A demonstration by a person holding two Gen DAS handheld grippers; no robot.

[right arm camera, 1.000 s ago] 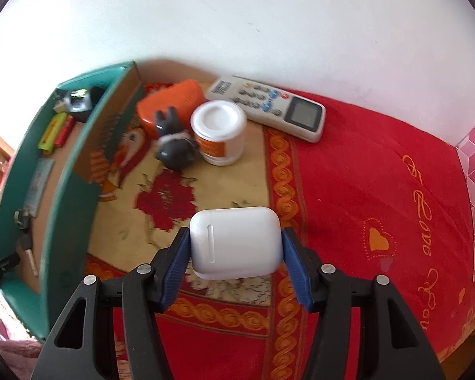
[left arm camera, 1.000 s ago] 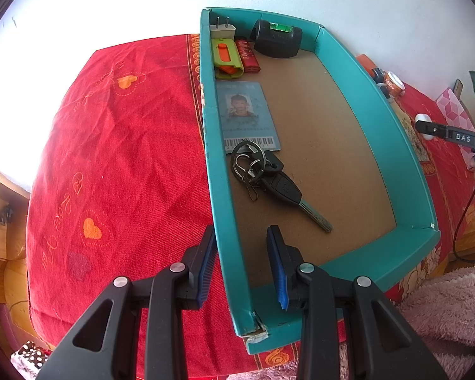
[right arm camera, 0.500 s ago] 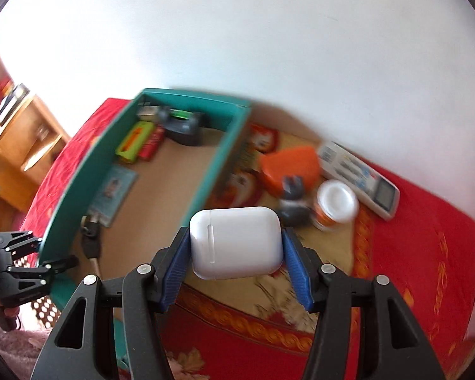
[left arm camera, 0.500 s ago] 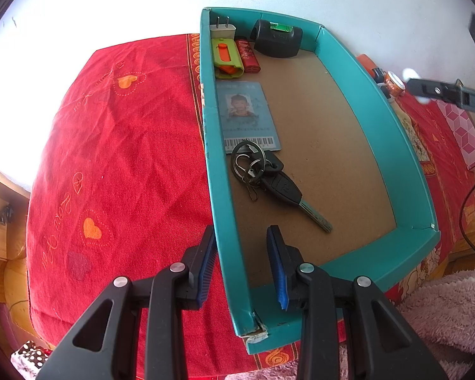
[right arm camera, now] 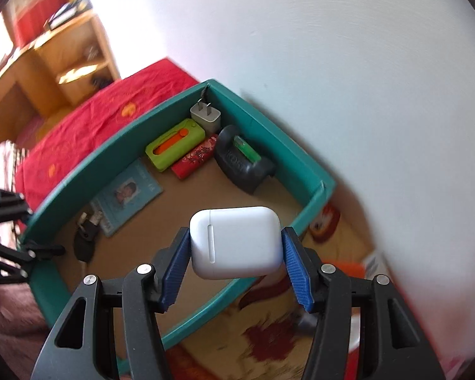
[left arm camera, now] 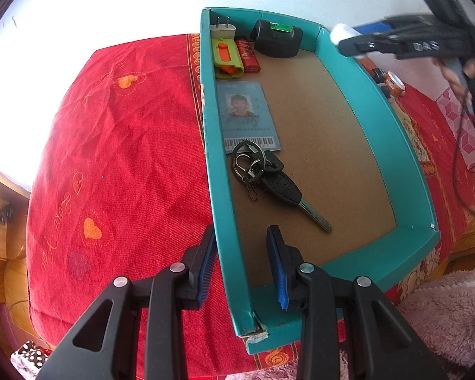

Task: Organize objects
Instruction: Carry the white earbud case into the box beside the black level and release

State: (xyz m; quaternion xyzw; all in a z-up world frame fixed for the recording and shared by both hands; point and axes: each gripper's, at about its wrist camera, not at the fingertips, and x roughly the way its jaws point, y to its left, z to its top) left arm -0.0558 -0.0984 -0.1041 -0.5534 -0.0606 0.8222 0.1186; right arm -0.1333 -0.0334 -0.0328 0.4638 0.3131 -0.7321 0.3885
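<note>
My right gripper [right arm camera: 236, 264] is shut on a white earbud case [right arm camera: 236, 242] and holds it in the air over the right wall of a teal tray [right arm camera: 88, 164]. The same gripper shows blurred at the top right of the left wrist view [left arm camera: 395, 41]. My left gripper [left arm camera: 240, 266] straddles the tray's near left wall [left arm camera: 224, 221] with a gap on each side. In the tray lie an ID card [left arm camera: 245, 115], a car key with rings [left arm camera: 269, 177], a green and orange cutter [left arm camera: 226, 55], a red lighter [left arm camera: 248, 55], a white plug [left arm camera: 221, 28] and a black level [left arm camera: 277, 38].
The tray sits on a red cloth with hearts [left arm camera: 110, 158]. To its right lie a small orange-labelled jar [left arm camera: 394, 84] and an orange object [right arm camera: 348, 269], blurred. Wooden shelves [right arm camera: 57, 60] stand at the far left. A pink fluffy rug [left arm camera: 443, 310] lies below the table edge.
My right gripper has carried the earbud case left from the cloth to above the tray's right wall. My left gripper has stayed at the tray's near left wall.
</note>
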